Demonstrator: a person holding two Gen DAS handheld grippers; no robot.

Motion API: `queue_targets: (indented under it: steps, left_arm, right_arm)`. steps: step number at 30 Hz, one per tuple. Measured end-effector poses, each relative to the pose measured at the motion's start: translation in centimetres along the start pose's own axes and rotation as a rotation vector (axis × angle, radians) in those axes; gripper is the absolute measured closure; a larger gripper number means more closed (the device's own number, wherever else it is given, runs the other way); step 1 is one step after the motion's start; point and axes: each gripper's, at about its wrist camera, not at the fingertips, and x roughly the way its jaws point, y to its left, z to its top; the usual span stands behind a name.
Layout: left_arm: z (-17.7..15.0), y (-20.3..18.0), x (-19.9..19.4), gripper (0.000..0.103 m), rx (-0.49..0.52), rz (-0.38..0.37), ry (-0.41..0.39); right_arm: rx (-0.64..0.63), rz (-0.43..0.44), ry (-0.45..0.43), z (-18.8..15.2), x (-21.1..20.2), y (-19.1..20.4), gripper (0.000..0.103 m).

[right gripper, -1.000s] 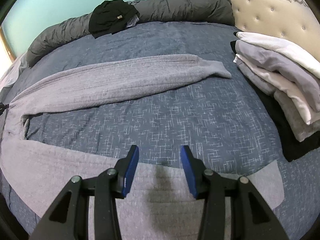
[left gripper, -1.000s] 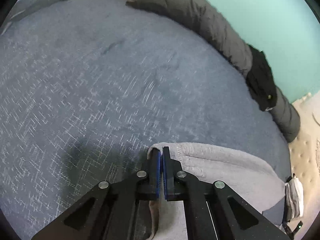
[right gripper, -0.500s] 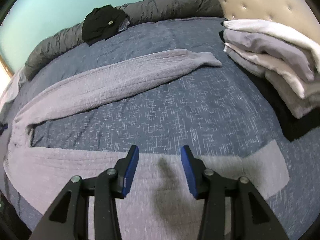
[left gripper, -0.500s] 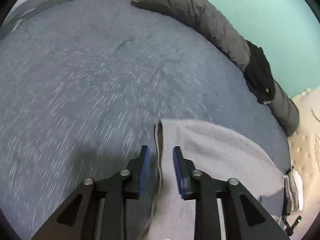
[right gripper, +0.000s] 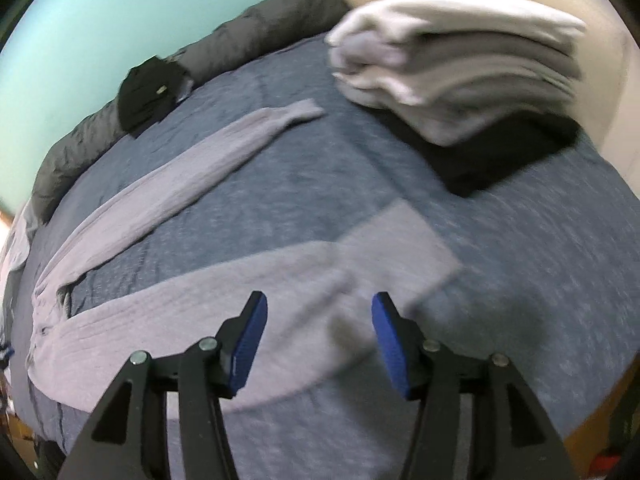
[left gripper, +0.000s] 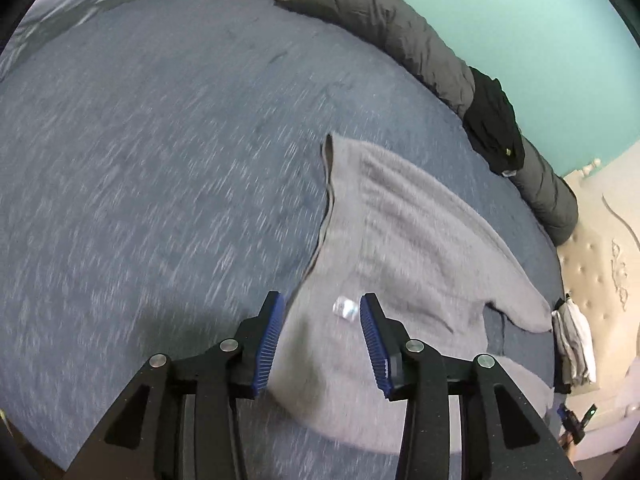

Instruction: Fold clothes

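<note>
one grey sweatpants (right gripper: 192,304), one folded stack (right gripper: 460,64), two tongs (left gripper: 320,340) (right gripper: 316,336)

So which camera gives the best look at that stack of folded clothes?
The right wrist view: the stack of folded clothes fills its upper right, layers visible though blurred. The left wrist view catches it only as a small sliver at the far right edge.

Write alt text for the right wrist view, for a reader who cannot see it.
The open right gripper hovers over one leg of grey sweatpants spread flat on a blue bedspread, holding nothing. A stack of folded clothes sits beyond by the headboard, and a black garment lies on a dark grey bolster along the teal wall.
</note>
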Motion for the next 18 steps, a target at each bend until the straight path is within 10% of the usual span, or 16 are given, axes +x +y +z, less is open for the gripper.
queue_targets:
  steps: [18]
  left_arm:
    - [-7.3,1.1,1.7,0.054,-0.054,-0.051,0.086]
  right_arm:
    - [0.015,0.042,0.139,-3.3,3.8,-0.8,0.04]
